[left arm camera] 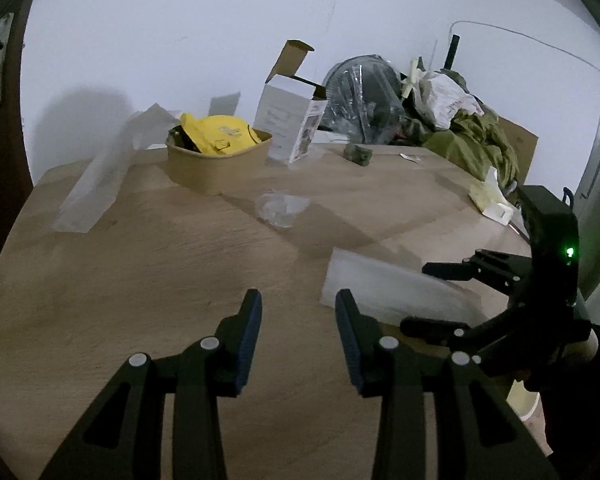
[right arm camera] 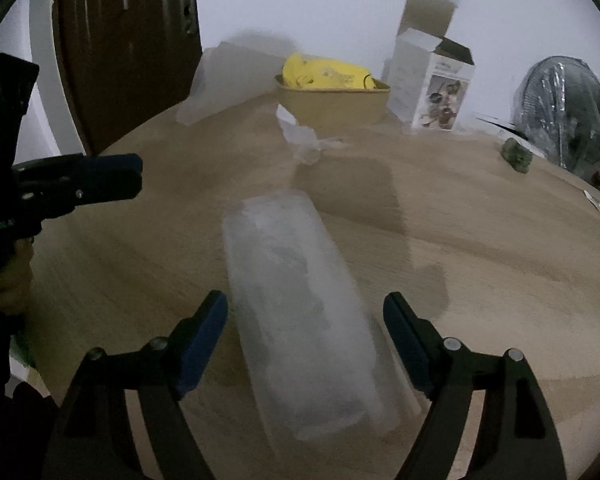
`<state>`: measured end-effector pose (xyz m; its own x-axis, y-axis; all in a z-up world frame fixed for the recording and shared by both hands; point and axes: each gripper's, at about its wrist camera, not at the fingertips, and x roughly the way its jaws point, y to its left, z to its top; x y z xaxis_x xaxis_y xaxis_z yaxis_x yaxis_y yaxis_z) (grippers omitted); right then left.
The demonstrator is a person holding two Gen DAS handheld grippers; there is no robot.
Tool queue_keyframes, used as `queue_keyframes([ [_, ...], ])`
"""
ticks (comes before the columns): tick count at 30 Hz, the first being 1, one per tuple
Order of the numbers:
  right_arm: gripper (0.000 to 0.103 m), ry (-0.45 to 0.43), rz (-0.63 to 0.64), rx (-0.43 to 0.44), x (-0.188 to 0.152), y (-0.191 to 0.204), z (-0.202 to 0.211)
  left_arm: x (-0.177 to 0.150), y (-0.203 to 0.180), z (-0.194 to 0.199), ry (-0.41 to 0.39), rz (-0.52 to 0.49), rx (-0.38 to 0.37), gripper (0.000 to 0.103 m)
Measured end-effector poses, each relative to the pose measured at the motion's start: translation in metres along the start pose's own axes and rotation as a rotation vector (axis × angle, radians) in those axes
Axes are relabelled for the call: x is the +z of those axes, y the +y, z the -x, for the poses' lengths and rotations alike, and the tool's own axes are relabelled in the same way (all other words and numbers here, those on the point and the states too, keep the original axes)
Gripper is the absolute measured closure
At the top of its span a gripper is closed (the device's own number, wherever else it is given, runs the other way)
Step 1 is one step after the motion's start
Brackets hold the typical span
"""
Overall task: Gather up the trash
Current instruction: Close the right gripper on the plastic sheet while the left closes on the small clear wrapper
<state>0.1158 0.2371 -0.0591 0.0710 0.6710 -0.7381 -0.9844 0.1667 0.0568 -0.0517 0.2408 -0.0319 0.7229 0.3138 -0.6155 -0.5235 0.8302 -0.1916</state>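
A long, translucent plastic bag [right arm camera: 296, 280] lies flat on the wooden table [right arm camera: 480, 240], its near end between my right gripper's fingers. The right gripper [right arm camera: 306, 298] is open and its blue pads stand just clear of the bag's sides. In the left wrist view the same bag [left arm camera: 380, 280] lies under the right gripper [left arm camera: 416, 296]. My left gripper [left arm camera: 296, 300] is open, nothing between its fingers, hovering over bare table left of the bag; it shows at the left edge of the right wrist view [right arm camera: 138, 178]. A crumpled clear plastic piece [left arm camera: 280, 208] lies further back.
A brown paper bowl [left arm camera: 216, 172] holding a yellow wrapper [left arm camera: 220, 132] stands at the back beside an open white box [left arm camera: 288, 120]. Another translucent bag [left arm camera: 96, 184] leans far left. A dark green lump [left arm camera: 358, 154], a plastic-wrapped fan [left arm camera: 360, 92] and olive cloth [left arm camera: 476, 144] crowd the back right.
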Motion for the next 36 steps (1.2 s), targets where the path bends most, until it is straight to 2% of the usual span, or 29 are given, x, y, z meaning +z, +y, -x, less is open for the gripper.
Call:
queue_keyframes([
  [11, 0.025, 0.023, 0.003, 0.001, 0.002, 0.0, -0.012, 0.005, 0.003, -0.011, 0.037, -0.011, 0.01, 0.065],
  [20, 0.046, -0.015, 0.016, 0.022, -0.001, -0.005, -0.005, 0.011, -0.006, -0.024, 0.059, -0.026, 0.009, 0.065],
  [23, 0.05, -0.041, -0.001, 0.014, -0.001, -0.014, 0.001, 0.014, -0.01, -0.032, 0.073, -0.035, 0.01, 0.065],
  [30, 0.051, -0.09, -0.057, -0.023, -0.004, -0.046, 0.019, 0.031, -0.024, -0.053, 0.093, -0.071, 0.011, 0.065],
  [36, 0.051, -0.115, -0.109, -0.07, -0.008, -0.075, 0.03, 0.047, -0.023, -0.081, 0.124, -0.066, 0.04, 0.065],
])
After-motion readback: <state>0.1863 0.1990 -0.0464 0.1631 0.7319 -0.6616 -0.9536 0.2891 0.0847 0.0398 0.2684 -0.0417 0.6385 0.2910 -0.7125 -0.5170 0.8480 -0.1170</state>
